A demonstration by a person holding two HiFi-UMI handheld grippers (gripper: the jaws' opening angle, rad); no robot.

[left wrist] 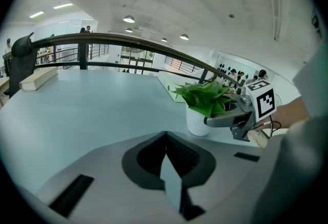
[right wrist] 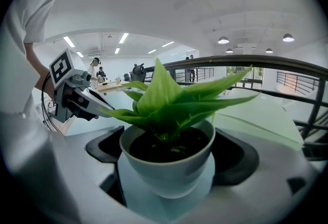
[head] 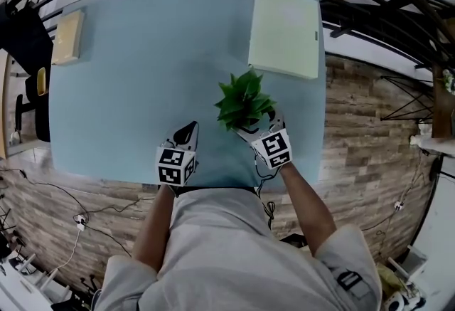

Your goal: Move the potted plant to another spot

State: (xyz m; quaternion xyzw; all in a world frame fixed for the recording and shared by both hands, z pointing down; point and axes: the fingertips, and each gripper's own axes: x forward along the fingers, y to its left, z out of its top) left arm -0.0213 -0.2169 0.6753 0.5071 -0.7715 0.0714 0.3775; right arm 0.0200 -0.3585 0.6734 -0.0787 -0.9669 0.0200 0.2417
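Right gripper (right wrist: 166,152) has the plant (right wrist: 169,100) sitting right between its jaws, which are clamped onto the sides of the pot (right wrist: 166,171). The pot's a plain white round one, wider at the rim, with dark soil (right wrist: 164,148) inside and a bunch of broad, pointy, bright green leaves fanning out over the rim. Can't really tell if the pot is off the table (head: 142,75) or resting on it.

Left gripper (left wrist: 165,138) is off to the right gripper's left, well clear of the leaves. Its jaws are pressed together with nothing in them.

Both grippers are just inside the table's near edge, the one by the person. The table's right edge is near the right gripper's outer side, with plank floor past it.

Ahead of the plant and to its left it's all bare pale blue tabletop, loads of room. Ahead and a bit to the right of the right gripper there's a pale green board (head: 284,28) lying flat by the far right corner, apart from the plant. Far ahead and left of the left gripper, a tan book (head: 67,35) sits at the left edge. A dark railing (left wrist: 128,39) runs along behind the far edge.
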